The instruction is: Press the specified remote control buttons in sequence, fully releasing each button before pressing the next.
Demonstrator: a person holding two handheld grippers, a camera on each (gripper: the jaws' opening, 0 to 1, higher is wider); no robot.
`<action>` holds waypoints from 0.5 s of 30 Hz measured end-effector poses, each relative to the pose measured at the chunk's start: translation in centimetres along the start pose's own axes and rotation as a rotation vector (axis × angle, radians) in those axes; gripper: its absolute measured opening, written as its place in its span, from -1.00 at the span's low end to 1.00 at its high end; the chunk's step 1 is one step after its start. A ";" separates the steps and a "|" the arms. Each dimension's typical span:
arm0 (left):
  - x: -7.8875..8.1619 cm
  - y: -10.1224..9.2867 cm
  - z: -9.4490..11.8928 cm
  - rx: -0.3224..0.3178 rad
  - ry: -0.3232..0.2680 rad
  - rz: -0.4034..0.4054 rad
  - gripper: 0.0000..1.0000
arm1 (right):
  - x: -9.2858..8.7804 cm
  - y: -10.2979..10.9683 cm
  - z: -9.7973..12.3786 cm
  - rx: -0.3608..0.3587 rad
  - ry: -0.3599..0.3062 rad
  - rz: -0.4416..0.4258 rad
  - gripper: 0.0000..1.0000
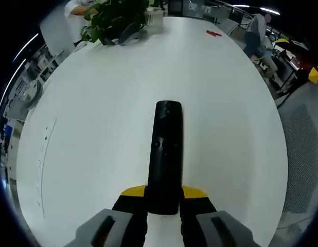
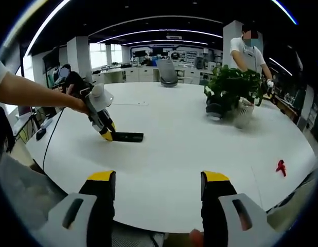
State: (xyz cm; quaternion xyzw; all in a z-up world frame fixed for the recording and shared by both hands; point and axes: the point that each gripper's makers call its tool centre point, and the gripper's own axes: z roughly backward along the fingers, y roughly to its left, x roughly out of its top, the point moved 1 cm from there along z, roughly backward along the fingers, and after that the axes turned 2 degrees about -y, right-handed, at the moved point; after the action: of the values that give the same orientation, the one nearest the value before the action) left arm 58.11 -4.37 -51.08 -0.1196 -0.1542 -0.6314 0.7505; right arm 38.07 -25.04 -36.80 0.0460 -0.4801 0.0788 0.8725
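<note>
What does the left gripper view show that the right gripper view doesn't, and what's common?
Left gripper view alone: the button face of the remote up close, its near end clamped between the left gripper fingers.

Right gripper view alone: the right gripper open and holding nothing, and the hand carrying the left gripper.

Both: the white table, the remote, the potted plant, the small red object.
</note>
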 end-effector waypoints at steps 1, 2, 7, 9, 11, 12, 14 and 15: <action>0.0 -0.1 0.0 0.000 0.001 0.000 -0.55 | 0.0 0.0 0.0 0.001 -0.002 0.000 0.39; 0.0 -0.3 0.0 0.000 0.001 0.000 -0.55 | 0.1 0.1 0.0 0.004 -0.004 -0.001 0.39; -0.3 -1.3 0.1 -0.002 0.001 0.005 -0.55 | 0.2 0.0 0.1 0.001 -0.015 -0.003 0.38; -0.4 -1.8 0.1 -0.004 0.003 0.001 -0.55 | 0.4 -0.1 0.2 0.000 -0.024 -0.009 0.38; -0.4 -2.3 0.1 -0.002 0.003 0.004 -0.55 | 0.4 -0.1 0.2 -0.001 -0.030 -0.013 0.38; -0.4 -2.4 0.1 -0.001 0.003 0.006 -0.55 | 0.5 -0.2 0.2 -0.001 -0.033 -0.014 0.38; -0.5 -2.9 0.2 -0.001 0.001 0.008 -0.55 | 0.6 -0.1 0.3 0.000 -0.038 -0.014 0.38; -0.5 -3.1 0.2 -0.003 0.000 0.010 -0.55 | 0.6 -0.1 0.3 0.000 -0.041 -0.015 0.38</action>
State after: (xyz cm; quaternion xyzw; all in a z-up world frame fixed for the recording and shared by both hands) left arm 54.92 -4.34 -51.15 -0.1214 -0.1527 -0.6277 0.7536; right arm 38.17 -25.16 -36.12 0.0513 -0.4976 0.0715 0.8629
